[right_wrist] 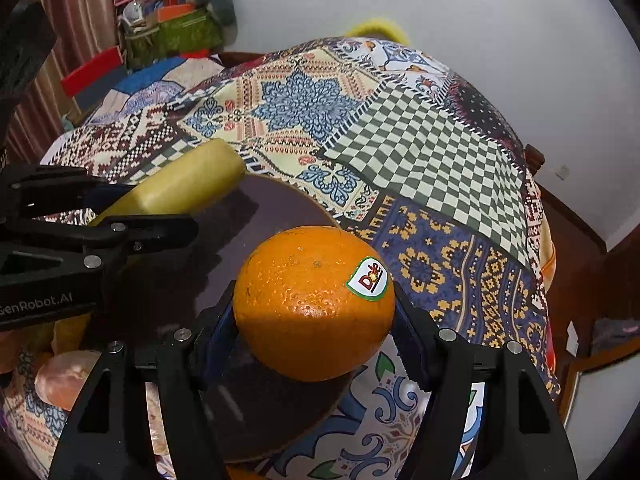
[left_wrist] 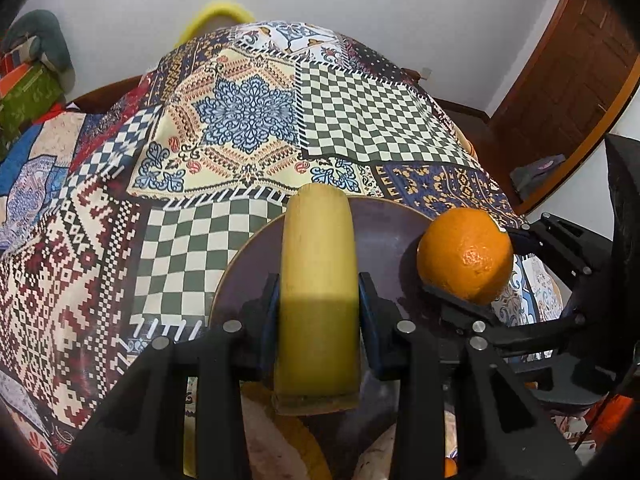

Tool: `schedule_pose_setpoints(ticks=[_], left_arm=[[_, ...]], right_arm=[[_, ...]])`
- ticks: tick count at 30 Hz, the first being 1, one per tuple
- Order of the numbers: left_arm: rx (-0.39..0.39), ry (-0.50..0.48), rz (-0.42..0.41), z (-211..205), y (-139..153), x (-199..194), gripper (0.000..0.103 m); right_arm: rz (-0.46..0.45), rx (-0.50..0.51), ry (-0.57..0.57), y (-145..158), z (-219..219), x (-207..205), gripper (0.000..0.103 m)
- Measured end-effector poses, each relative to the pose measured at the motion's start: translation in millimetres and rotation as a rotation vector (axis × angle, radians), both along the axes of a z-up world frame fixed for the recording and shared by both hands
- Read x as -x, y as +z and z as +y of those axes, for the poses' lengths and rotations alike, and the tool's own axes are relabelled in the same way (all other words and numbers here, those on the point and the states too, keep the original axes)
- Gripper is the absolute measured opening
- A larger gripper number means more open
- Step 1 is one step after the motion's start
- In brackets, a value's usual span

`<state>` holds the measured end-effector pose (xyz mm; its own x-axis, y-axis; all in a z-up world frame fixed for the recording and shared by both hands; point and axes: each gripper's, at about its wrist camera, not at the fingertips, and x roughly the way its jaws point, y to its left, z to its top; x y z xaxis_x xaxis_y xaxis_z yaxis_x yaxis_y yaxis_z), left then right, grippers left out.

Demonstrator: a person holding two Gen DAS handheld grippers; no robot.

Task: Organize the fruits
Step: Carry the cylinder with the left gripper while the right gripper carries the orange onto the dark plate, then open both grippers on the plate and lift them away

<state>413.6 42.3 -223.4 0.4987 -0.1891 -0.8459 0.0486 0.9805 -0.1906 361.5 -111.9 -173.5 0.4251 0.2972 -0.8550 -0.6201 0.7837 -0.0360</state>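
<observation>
My left gripper is shut on a yellow banana and holds it over a dark purple plate. My right gripper is shut on an orange with a Dole sticker, also over the plate. In the left wrist view the orange and the right gripper are at the right. In the right wrist view the banana and the left gripper are at the left.
The plate lies on a table covered by a patchwork cloth. Other fruit lies below the left gripper and at the lower left in the right wrist view. A cluttered basket stands at the back left. A wooden door is at the right.
</observation>
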Motion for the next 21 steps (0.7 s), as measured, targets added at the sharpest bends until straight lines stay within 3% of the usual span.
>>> schedule_pose_setpoints(ticks=[7, 12, 21], left_arm=[[0.010, -0.006, 0.016, -1, -4, 1, 0.036], [0.021, 0.002, -0.052, 3, 19, 8, 0.036], [-0.006, 0.038, -0.090, 16, 42, 35, 0.036]], right_arm=[[-0.047, 0.017, 0.004, 6, 4, 3, 0.067], [-0.054, -0.022, 0.005, 15, 3, 10, 0.069], [-0.098, -0.068, -0.033, 43, -12, 28, 0.069]])
